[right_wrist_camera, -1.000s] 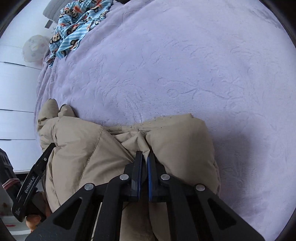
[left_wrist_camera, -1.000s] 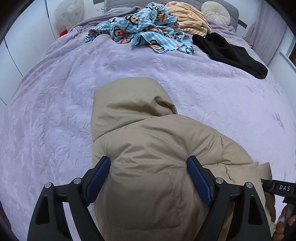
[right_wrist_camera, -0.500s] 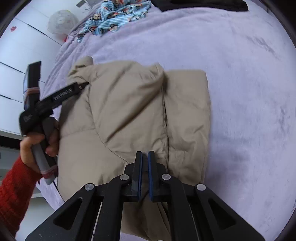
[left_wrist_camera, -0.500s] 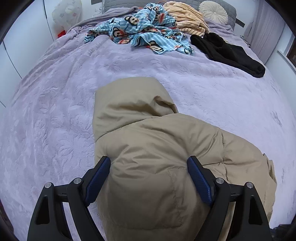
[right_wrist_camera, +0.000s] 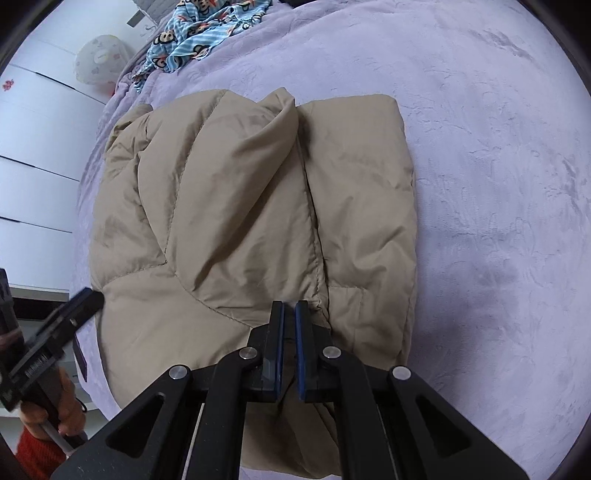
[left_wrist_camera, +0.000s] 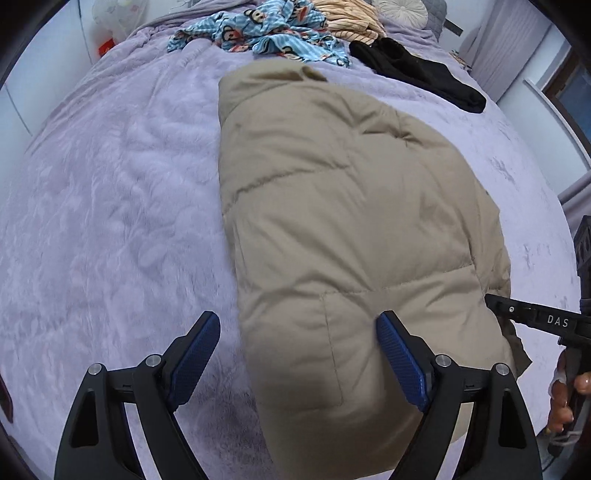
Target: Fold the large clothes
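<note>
Two grippers work a beige puffer jacket (left_wrist_camera: 351,229) folded on the near side of a lilac bedspread (left_wrist_camera: 110,221): the left gripper (left_wrist_camera: 299,354) opening wide, empty, over its near-left corner, the right gripper (right_wrist_camera: 289,347) shut, seemingly pinching the near hem to steady the fold.

Near end of the tan coat (left_wrist_camera: 351,229) is cut off by bottom edge in both wrist views; right gripper (right_wrist_camera: 289,314) frame covers its hem, so can't tell whether any cloth sits between the closed tips. Left gripper (left_wrist_camera: 299,354) in right view is motion-blurred, only one tip shows, rest off left edge. Hand (right_wrist_camera: 62,406) holding it is part hidden behind the handle. Other hand (left_wrist_camera: 565,398) cut off at right edge. Monkey-print cloth (left_wrist_camera: 266,29), striped cloth (left_wrist_camera: 347,22) and cushion (left_wrist_camera: 400,7) clipped by top edge. Black garment (left_wrist_camera: 417,70): type unclear. Bed (left_wrist_camera: 110,184) edges run out of frame.
</note>
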